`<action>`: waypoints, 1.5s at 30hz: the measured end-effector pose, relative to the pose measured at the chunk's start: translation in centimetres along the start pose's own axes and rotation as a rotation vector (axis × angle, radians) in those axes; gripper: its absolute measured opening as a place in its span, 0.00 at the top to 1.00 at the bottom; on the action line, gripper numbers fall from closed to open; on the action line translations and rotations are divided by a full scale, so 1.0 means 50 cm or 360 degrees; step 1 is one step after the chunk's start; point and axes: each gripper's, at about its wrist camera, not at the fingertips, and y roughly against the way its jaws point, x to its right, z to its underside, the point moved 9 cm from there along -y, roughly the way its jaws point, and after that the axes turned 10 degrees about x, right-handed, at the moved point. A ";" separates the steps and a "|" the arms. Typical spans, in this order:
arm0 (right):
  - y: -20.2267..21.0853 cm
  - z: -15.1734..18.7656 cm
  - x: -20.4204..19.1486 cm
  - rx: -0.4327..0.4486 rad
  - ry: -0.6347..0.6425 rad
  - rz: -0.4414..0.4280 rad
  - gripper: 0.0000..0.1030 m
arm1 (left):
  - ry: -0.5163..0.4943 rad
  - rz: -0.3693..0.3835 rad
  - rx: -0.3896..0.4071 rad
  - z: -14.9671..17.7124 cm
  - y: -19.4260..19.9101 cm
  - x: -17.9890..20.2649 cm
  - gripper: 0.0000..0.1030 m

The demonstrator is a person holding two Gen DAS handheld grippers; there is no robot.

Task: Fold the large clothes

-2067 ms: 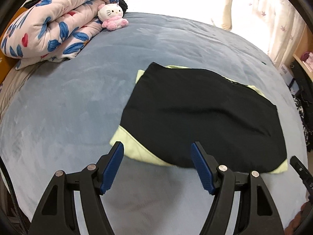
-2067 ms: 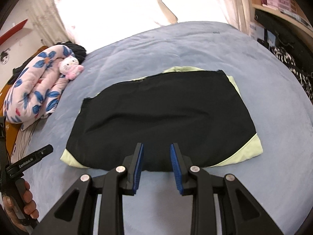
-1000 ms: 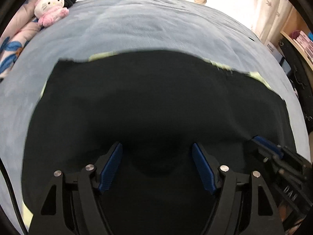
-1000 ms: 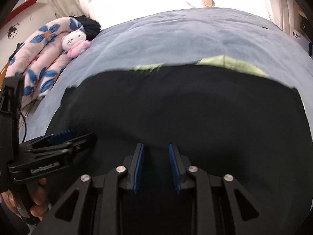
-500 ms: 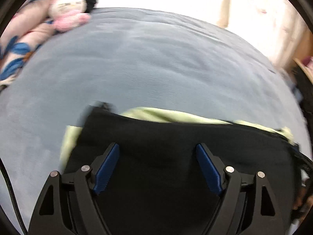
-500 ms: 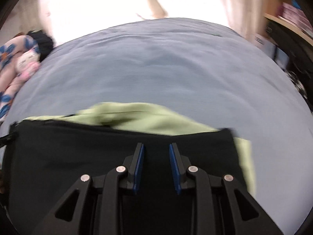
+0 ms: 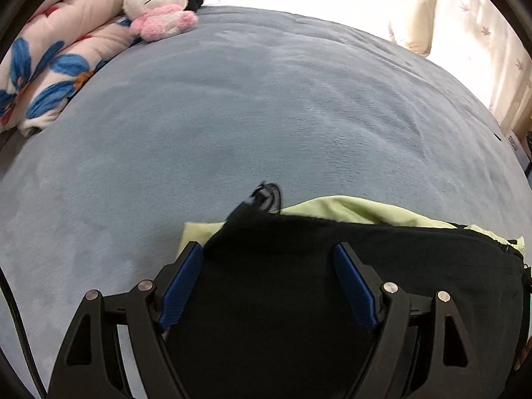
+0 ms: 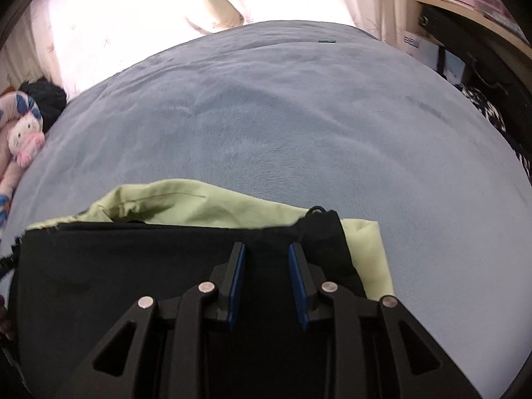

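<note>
1. The garment (image 7: 332, 299) (black over pale green) lies folded on the bed (image 7: 266, 116), directly under both tools, its far edge just ahead of the tips; judge the step as finishing a fold and settling it flat.
2. Left tool (image 7: 268, 279): jaws wide apart, having just opened further, with black cloth showing between them though the pads clamp nothing; lift it straight off so no cloth drags.
3. Right tool (image 8: 267, 279): jaws narrowly apart over the black layer near its right corner; whether any cloth is pinched I cannot tell, so open fully before withdrawing.
4. Green fabric (image 8: 186, 206) sticks out ahead of the tips and to the right; tuck it under or line up the edges.
5. A cord loop (image 7: 266, 196) strays ahead of the left tool; keep tips clear of it (likely snag).
</note>
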 end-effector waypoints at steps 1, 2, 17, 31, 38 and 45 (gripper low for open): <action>0.011 -0.005 -0.001 0.0009 -0.0010 -0.0002 0.74 | 0.0008 -0.0011 -0.0016 -0.001 0.010 -0.009 0.22; 0.031 -0.011 -0.002 0.0022 -0.0014 -0.0001 0.74 | 0.0009 -0.0021 -0.0025 -0.003 0.025 -0.012 0.22; 0.334 -0.059 -0.108 0.0183 0.0172 -0.0143 0.74 | -0.0222 -0.0008 0.0086 -0.024 0.330 0.029 0.22; 0.508 0.025 -0.213 0.0167 0.0290 -0.0365 0.74 | -0.0274 0.0090 0.0141 0.042 0.553 0.041 0.22; 0.532 0.096 -0.257 0.0132 0.0281 -0.0452 0.74 | -0.0280 0.0099 0.0129 0.122 0.589 0.048 0.22; 0.539 0.159 -0.287 0.0172 0.0250 -0.0492 0.74 | -0.0274 0.0132 0.0081 0.202 0.576 0.066 0.22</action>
